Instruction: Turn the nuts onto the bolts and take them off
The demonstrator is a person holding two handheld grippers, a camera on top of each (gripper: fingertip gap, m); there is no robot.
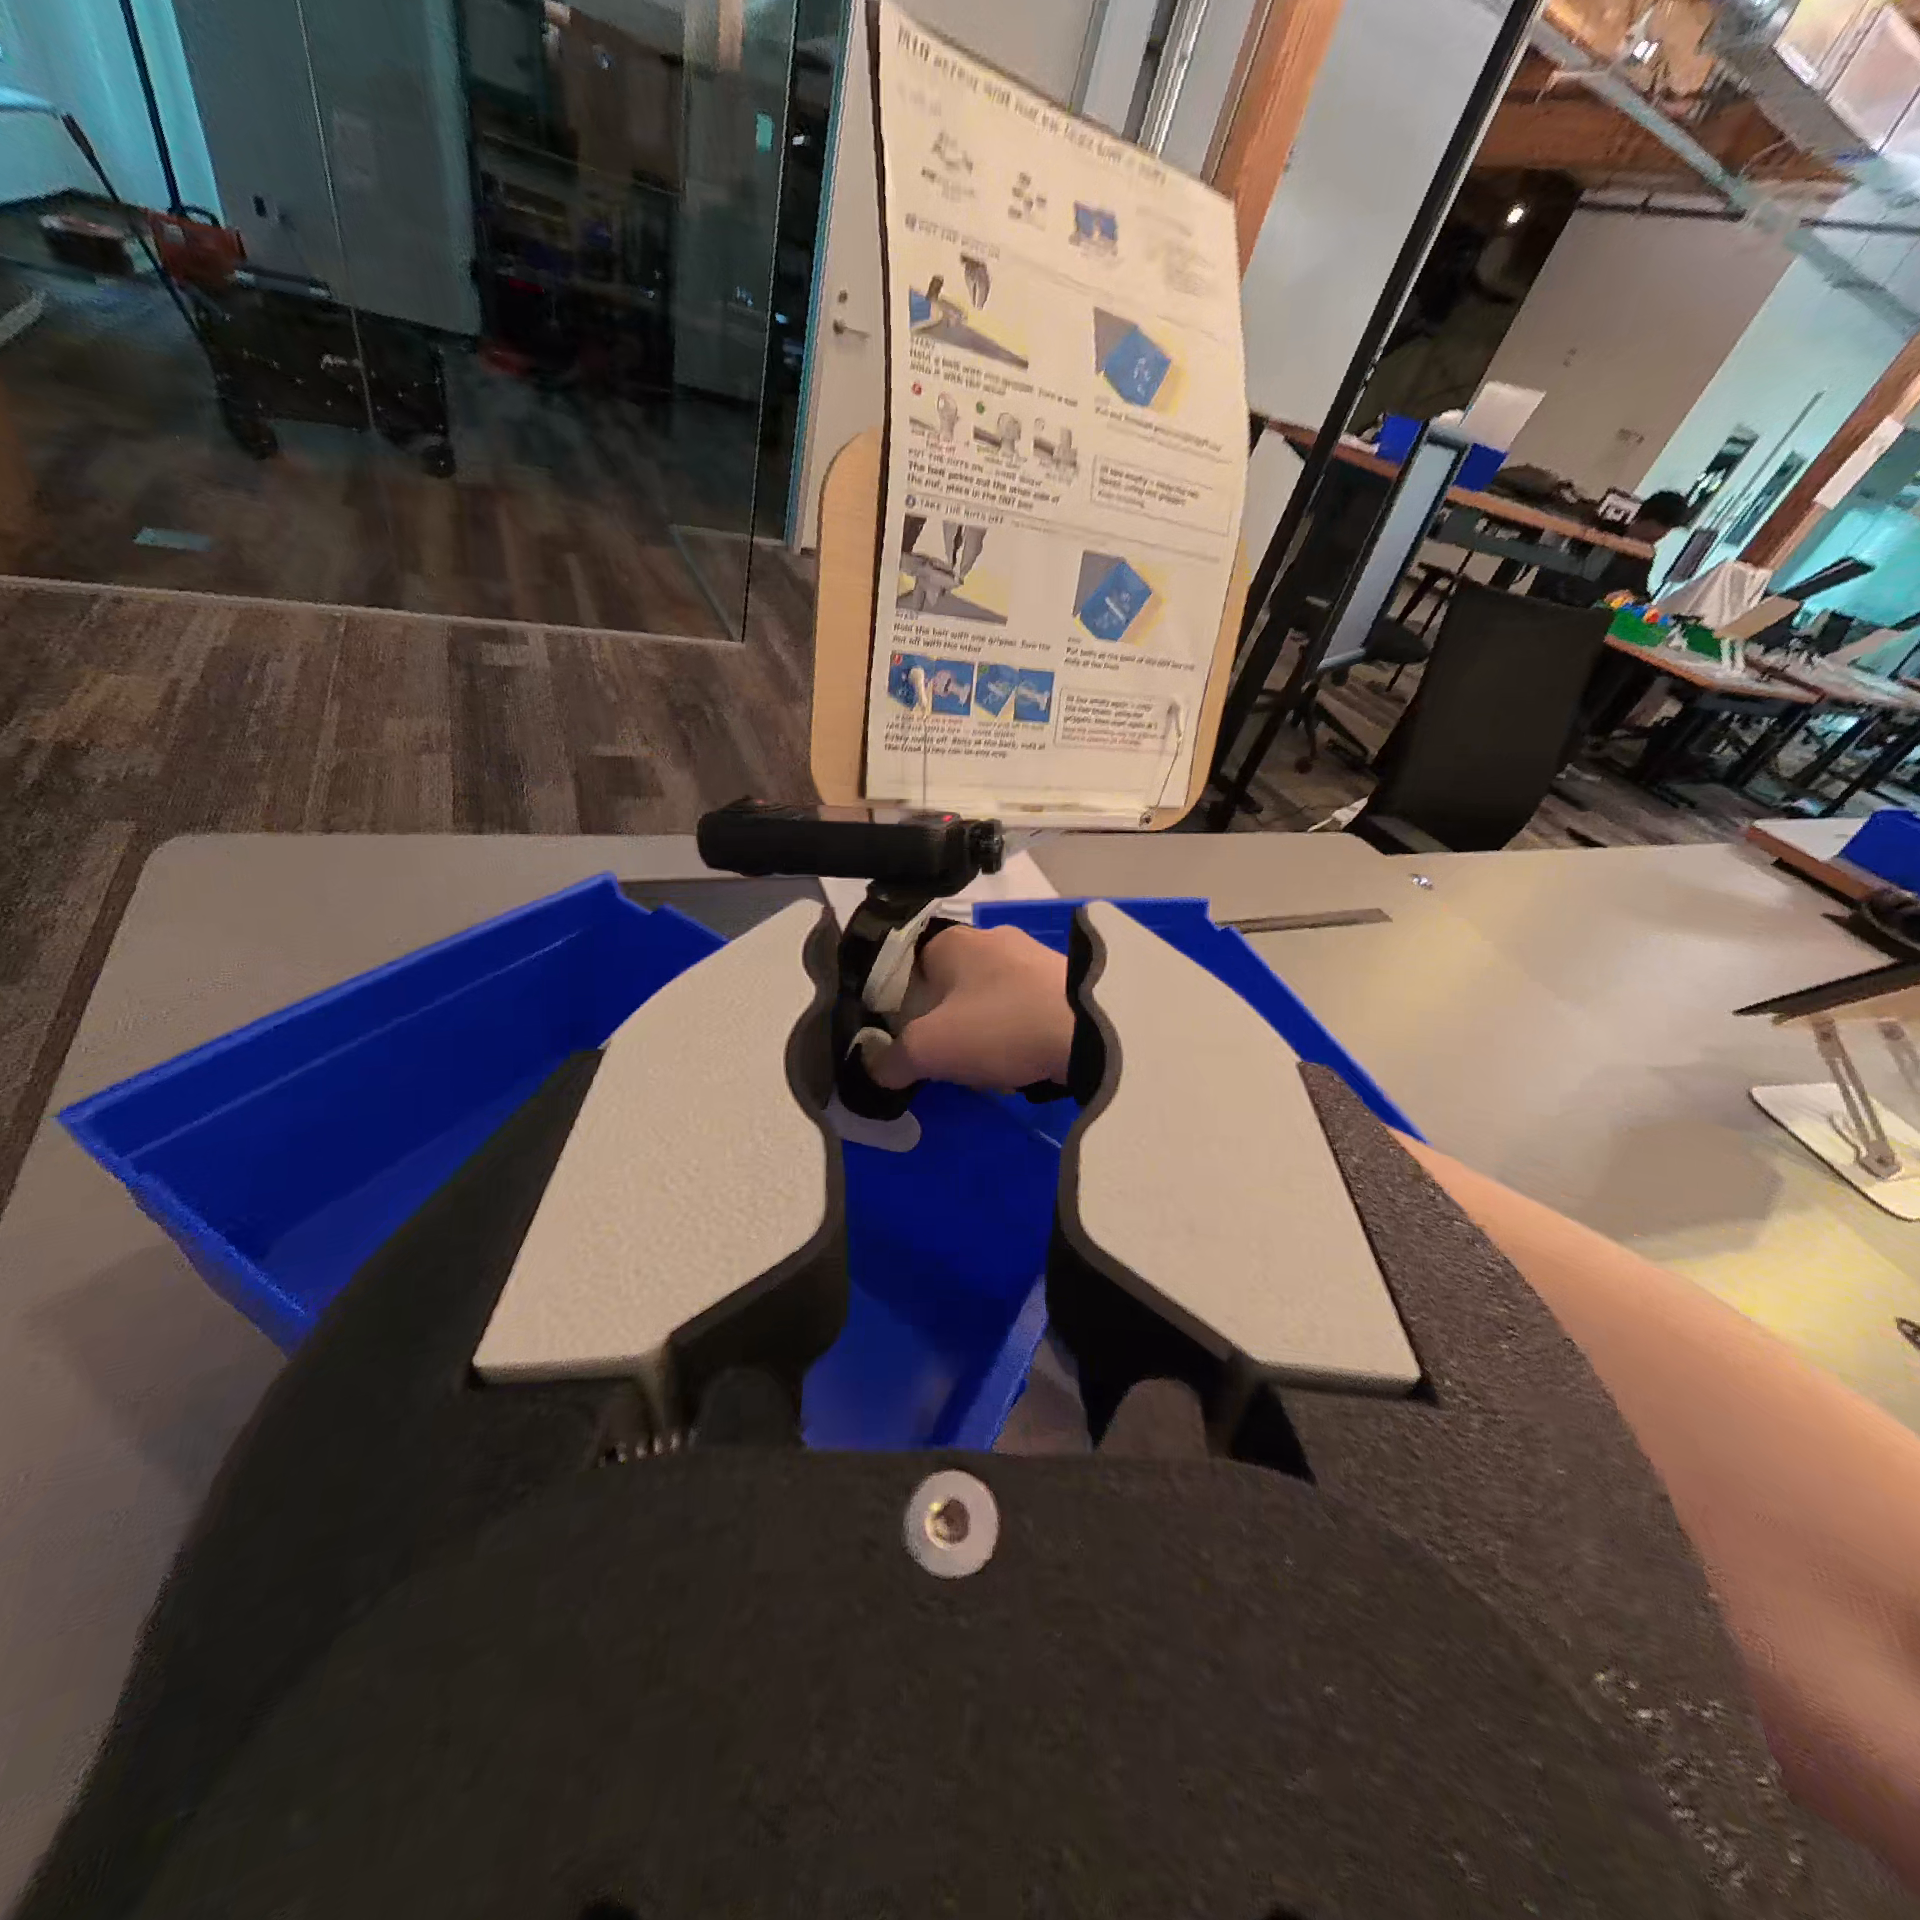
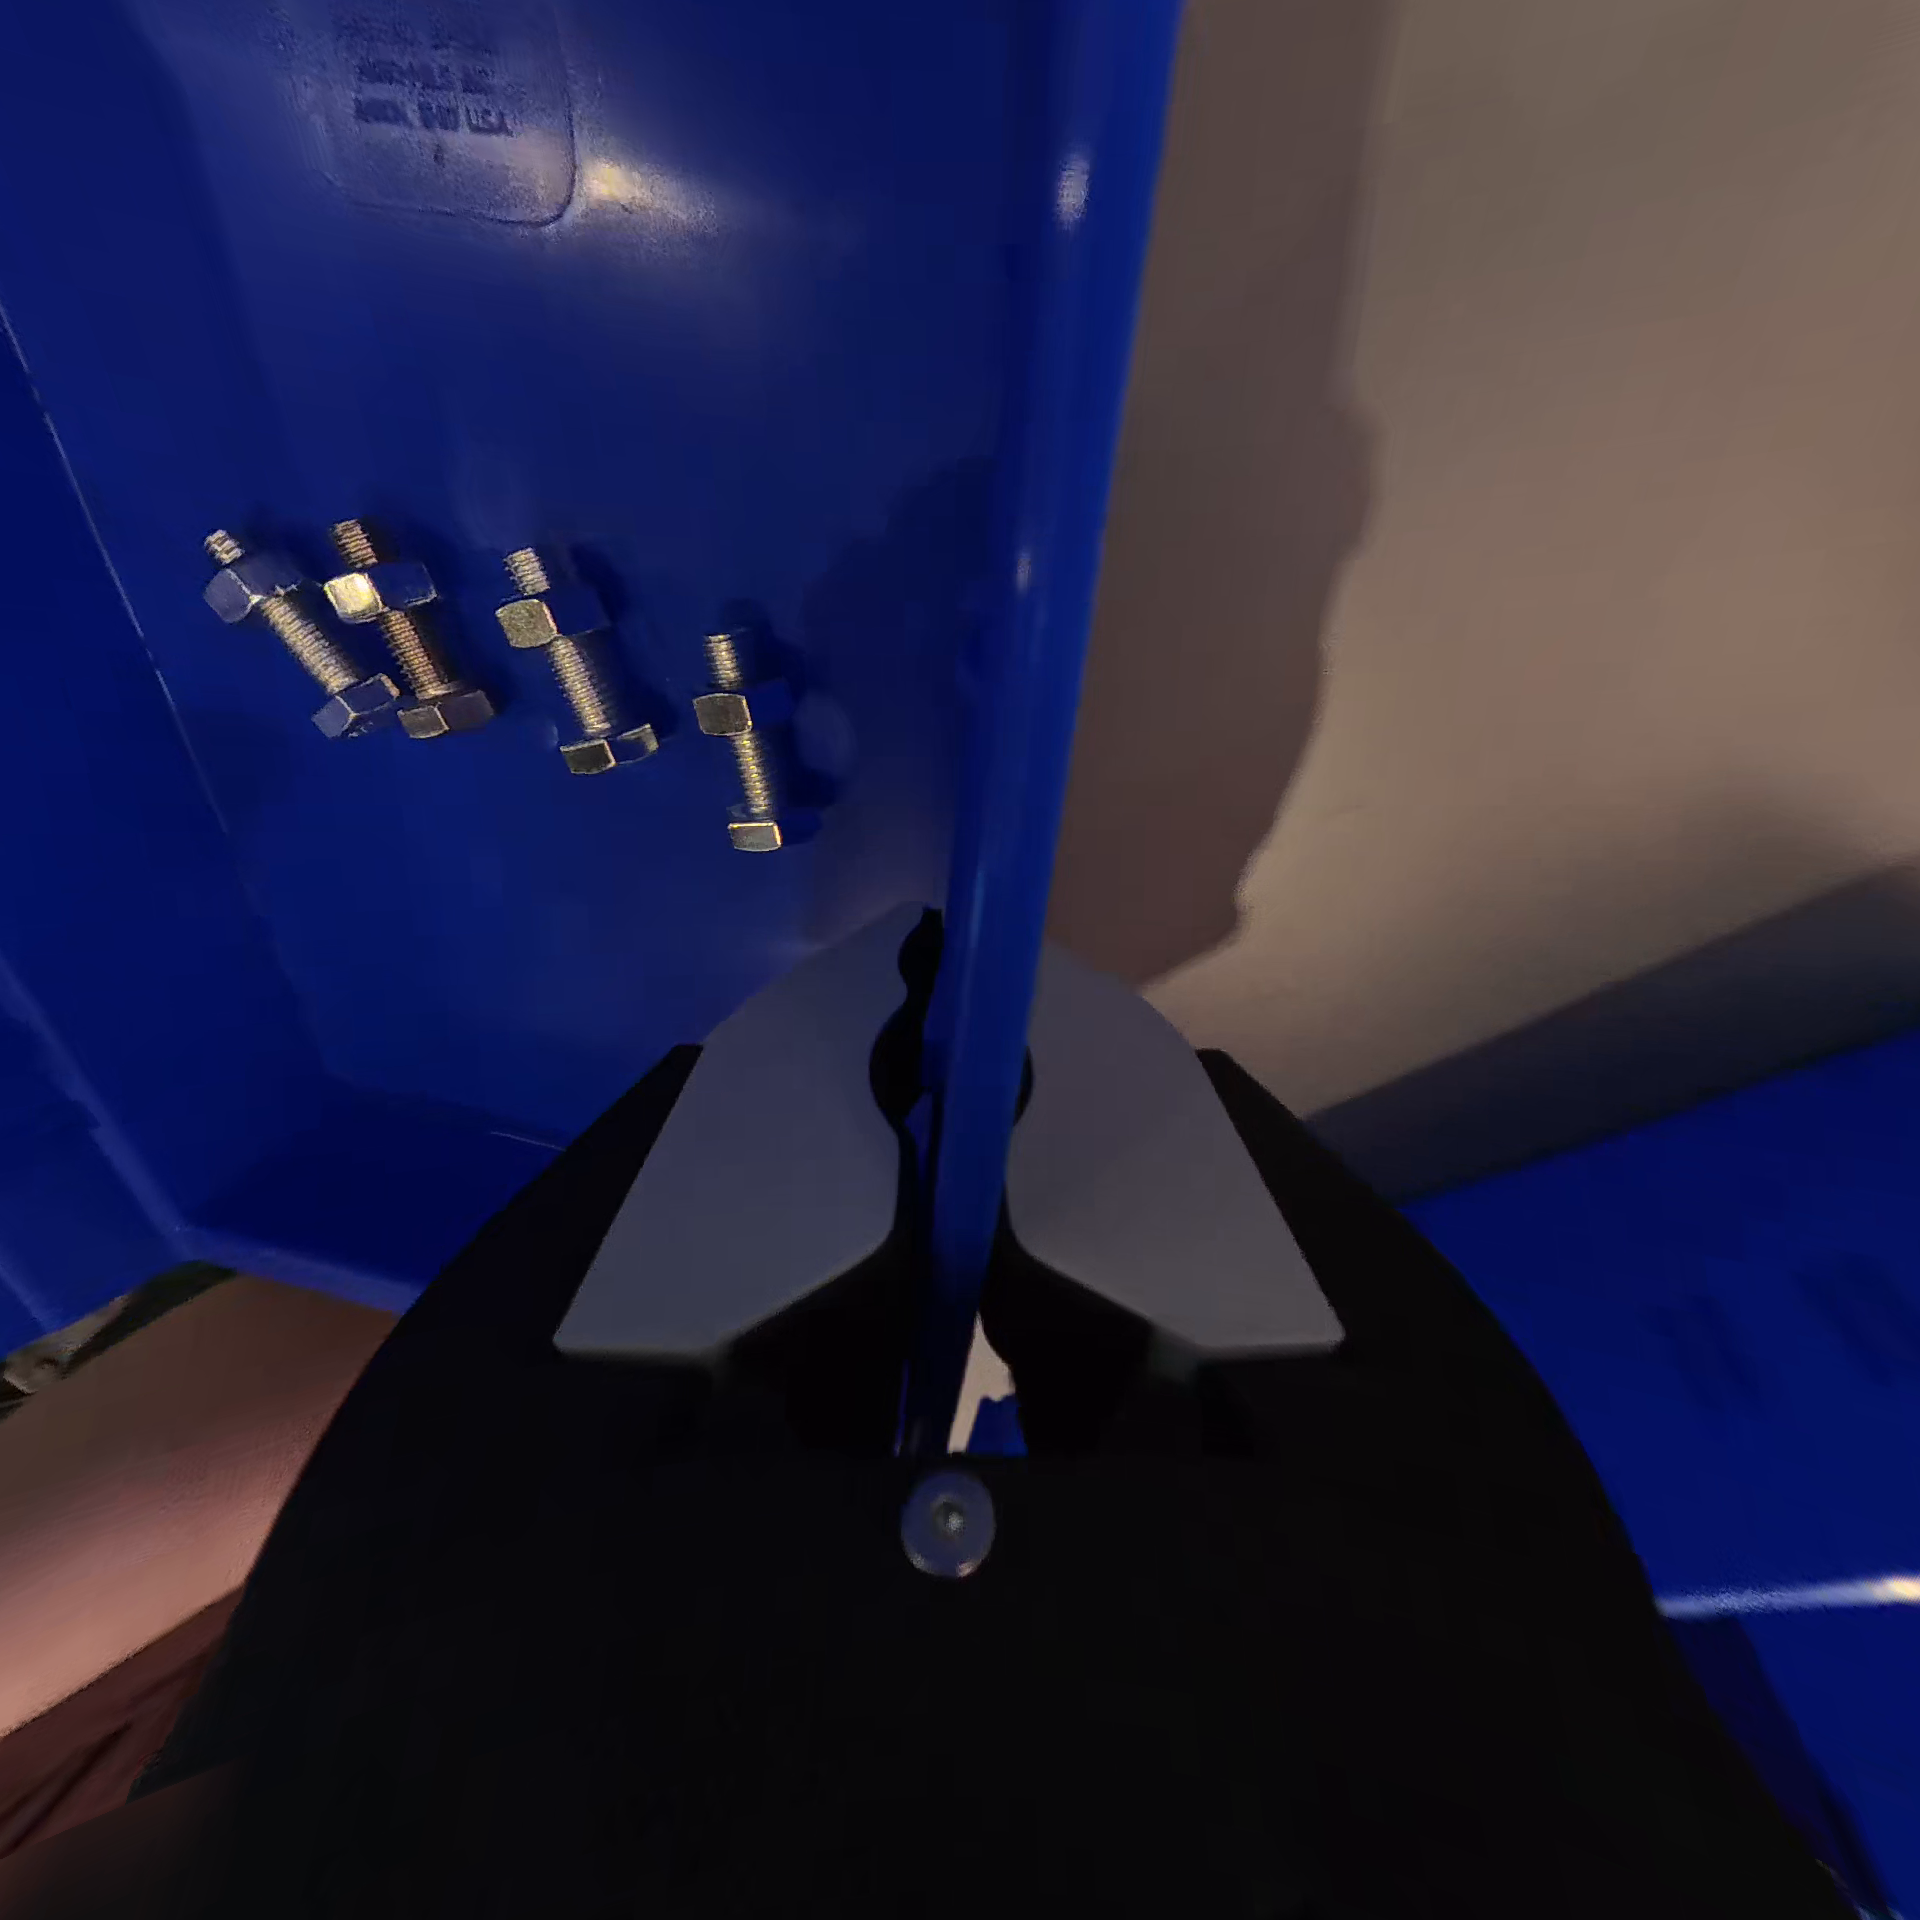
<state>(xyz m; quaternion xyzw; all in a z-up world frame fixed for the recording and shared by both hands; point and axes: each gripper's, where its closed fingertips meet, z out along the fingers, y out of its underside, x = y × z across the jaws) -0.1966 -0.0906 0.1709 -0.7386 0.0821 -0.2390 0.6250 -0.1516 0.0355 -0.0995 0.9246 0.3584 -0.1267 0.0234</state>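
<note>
Grey tabletop (image 1: 1455, 1039) carries two blue bins side by side, with an instruction sheet (image 1: 1060, 468) standing behind them. My right gripper (image 2: 961, 1013) has its fingers clamped on the right bin's (image 2: 520, 364) side wall, and four bolts (image 2: 582, 665) with nuts threaded on lie on that bin's floor. My left gripper (image 1: 945, 1049) hangs above the left bin (image 1: 343, 1070), fingers apart and empty. I judge I'm shifting or tipping the bin, not yet threading. Next I'd let go of the wall and reach in for a bolt. Room is tight between the walls; the table to the right is freer.
</note>
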